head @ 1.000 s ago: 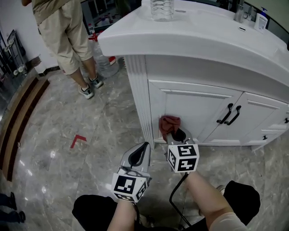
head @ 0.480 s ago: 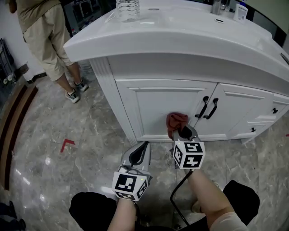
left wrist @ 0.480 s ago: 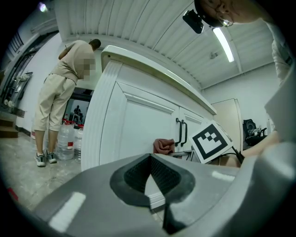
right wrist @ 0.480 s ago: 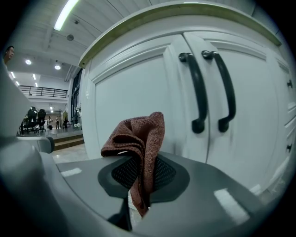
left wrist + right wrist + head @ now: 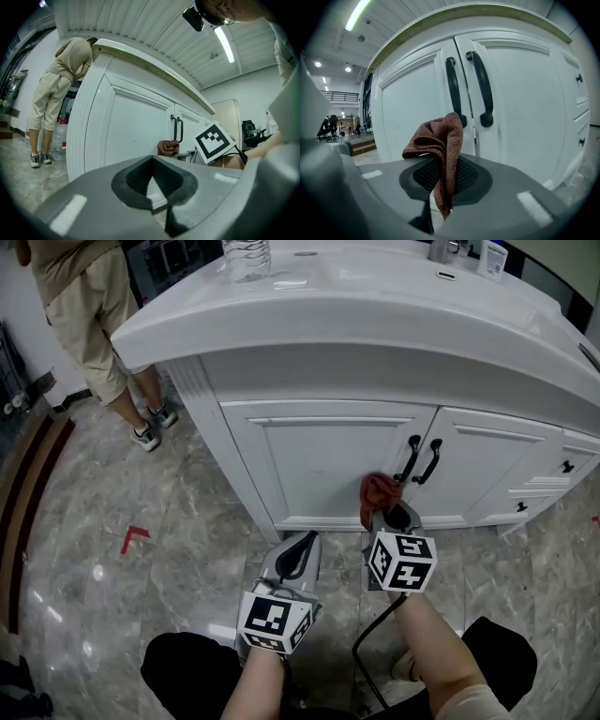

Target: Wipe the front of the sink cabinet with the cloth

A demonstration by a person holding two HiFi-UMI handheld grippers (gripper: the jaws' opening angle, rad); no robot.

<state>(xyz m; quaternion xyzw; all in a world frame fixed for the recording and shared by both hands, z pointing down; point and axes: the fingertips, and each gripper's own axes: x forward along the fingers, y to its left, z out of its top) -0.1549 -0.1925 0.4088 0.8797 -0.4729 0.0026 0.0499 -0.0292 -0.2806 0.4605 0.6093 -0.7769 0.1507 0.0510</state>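
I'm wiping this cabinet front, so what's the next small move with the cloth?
Probably press the cloth flat against the left door and sweep sideways: the right gripper clamps it low by the black handles, but contact with the door isn't clear.

the bottle (image 5: 247,259) and the tap (image 5: 441,251) near the counter's (image 5: 375,315) back edge are cut off by the top of the head view. the bystander (image 5: 84,315) past the counter's left corner shows only lower torso and legs there. the cabinet's (image 5: 309,465) right end runs off the picture. the cloth's (image 5: 379,489) lower part is hidden behind the right gripper (image 5: 392,515). in the right gripper view it covers part of the left handle's (image 5: 452,84) lower end. whether it touches the door cannot be told. far figures (image 5: 344,127) at left are too small to make out.
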